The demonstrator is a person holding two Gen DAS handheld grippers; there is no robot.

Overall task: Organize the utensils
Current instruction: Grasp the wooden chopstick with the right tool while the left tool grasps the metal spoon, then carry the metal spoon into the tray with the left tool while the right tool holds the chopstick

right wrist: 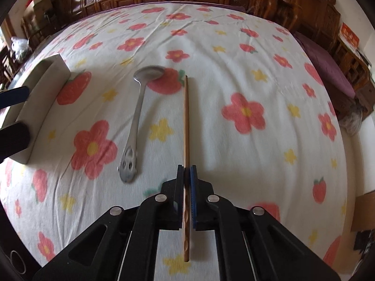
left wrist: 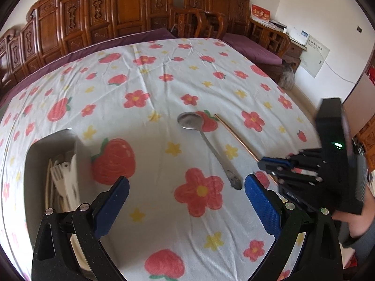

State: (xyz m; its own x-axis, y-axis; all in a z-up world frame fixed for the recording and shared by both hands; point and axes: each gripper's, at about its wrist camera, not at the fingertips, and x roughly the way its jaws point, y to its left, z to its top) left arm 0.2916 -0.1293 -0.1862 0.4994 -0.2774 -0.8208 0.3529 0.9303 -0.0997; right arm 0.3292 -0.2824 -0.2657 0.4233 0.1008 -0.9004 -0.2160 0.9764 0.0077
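Steeply tilted, right hand-held gripper pinches chopstick — low.

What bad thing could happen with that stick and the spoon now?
The right gripper pinches the wooden chopstick near its thick end, so the long free part could swing or slip out when lifted. That tip lies close to the metal spoon and might knock it. The white box already holds utensils, so the chopstick may catch going in.
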